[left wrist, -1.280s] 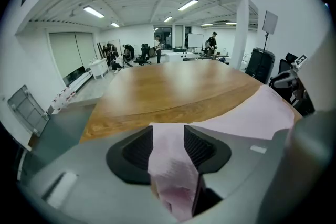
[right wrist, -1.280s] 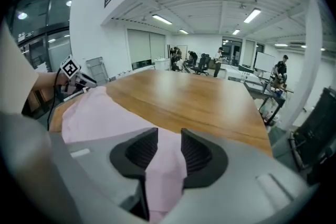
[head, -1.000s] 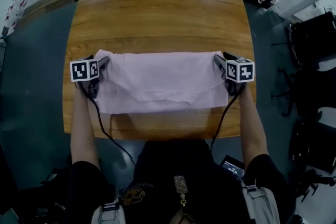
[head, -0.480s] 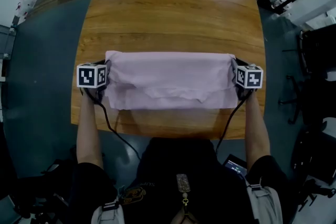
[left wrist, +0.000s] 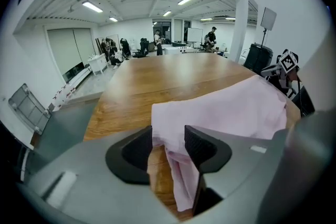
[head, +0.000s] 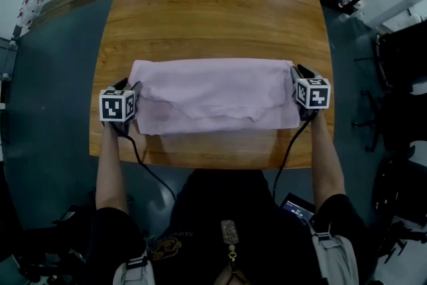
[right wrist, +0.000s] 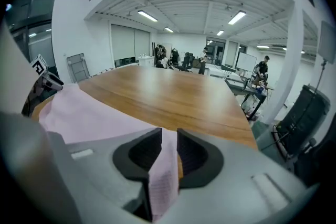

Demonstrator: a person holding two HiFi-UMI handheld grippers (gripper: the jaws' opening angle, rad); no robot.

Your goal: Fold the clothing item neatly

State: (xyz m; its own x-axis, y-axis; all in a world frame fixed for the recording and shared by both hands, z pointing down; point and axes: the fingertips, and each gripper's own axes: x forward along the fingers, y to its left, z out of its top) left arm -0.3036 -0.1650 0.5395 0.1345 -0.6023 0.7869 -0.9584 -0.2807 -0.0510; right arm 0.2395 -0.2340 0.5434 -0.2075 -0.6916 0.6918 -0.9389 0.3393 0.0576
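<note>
A pale pink garment [head: 213,93] lies folded in a wide band across the near half of the wooden table [head: 213,3]. My left gripper [head: 133,89] is at its left end and my right gripper [head: 295,75] at its right end. In the left gripper view the garment [left wrist: 236,107] bunches between the pads of the gripper [left wrist: 168,136] and hangs below them. In the right gripper view a thin fold [right wrist: 84,113] fills the narrow gap of the gripper [right wrist: 169,147]. Both pairs of jaws have just been opening a little, with cloth still gripped between them.
The table's near edge [head: 200,167] lies just below the garment. Chairs and equipment stands [head: 400,63] line the floor to the right. Far across the room are desks and several people [left wrist: 157,42].
Both grippers have taken hold of the garment's ends. The left gripper has drawn back towards me. The garment's far edge now runs straight between the grippers.
</note>
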